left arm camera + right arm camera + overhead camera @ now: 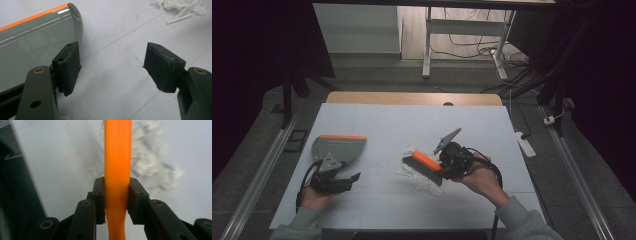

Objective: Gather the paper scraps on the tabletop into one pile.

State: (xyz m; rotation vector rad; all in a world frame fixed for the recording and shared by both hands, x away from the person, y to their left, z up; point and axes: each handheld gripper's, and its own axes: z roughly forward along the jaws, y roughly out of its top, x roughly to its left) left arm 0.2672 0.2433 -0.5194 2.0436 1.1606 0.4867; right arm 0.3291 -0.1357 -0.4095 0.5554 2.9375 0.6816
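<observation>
White tabletop holds paper scraps; our right gripper clamps the brush, our left gripper gapes beside the dustpan, so we risk scattering scraps.

A recording lab or test room, dimly lit: a white-topped counter stands on grey carpet between two metal floor rails, with dark curtains closing off both sides. Behind it, a height-adjustable desk frame stands over loose cables, and a white power strip lies by the counter's right edge.
</observation>
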